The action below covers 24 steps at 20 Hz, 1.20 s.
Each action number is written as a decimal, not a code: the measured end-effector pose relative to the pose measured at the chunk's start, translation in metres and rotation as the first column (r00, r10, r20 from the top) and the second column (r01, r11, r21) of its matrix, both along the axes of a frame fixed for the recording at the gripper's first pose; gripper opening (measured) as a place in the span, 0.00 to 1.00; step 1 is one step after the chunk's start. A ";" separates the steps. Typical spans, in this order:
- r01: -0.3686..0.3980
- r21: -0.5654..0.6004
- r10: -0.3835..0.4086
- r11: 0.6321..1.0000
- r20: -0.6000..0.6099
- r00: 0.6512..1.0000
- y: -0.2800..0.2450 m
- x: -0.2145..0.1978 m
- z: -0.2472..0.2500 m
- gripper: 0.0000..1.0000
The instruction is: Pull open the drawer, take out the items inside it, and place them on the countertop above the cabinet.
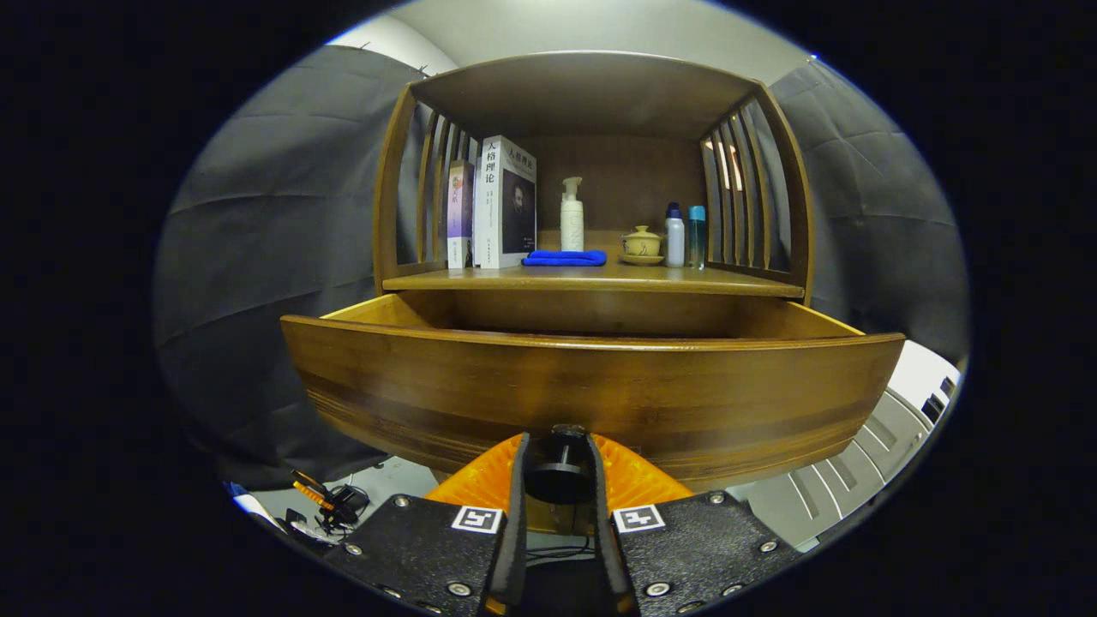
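The wooden drawer [591,386] of the cabinet stands pulled out toward me, its front panel wide across the view. Its inside is hidden behind the front panel. My gripper [557,467] is shut on the dark round drawer knob [557,480], which sits between the two fingers at the bottom middle of the drawer front. Above the drawer runs the countertop [737,283], a wooden shelf with slatted sides.
On the countertop stand two books [501,206] at the left, a white pump bottle [572,216], a folded blue cloth [565,257], a small lidded teacup [642,244] and two small bottles [686,236]. Bare countertop lies along its front edge. Cables [330,506] lie on the floor lower left.
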<state>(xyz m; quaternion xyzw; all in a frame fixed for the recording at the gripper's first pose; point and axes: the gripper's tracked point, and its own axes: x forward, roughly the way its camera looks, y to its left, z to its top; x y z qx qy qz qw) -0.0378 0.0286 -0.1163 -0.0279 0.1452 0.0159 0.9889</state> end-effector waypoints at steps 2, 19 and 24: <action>-0.013 -0.008 0.013 1.000 -0.001 1.000 0.001 -0.003 0.000 0.33; -0.146 0.045 0.140 0.988 0.106 0.984 0.017 -0.021 0.058 0.91; -0.168 0.063 0.159 0.984 0.123 0.980 0.021 -0.010 0.098 0.94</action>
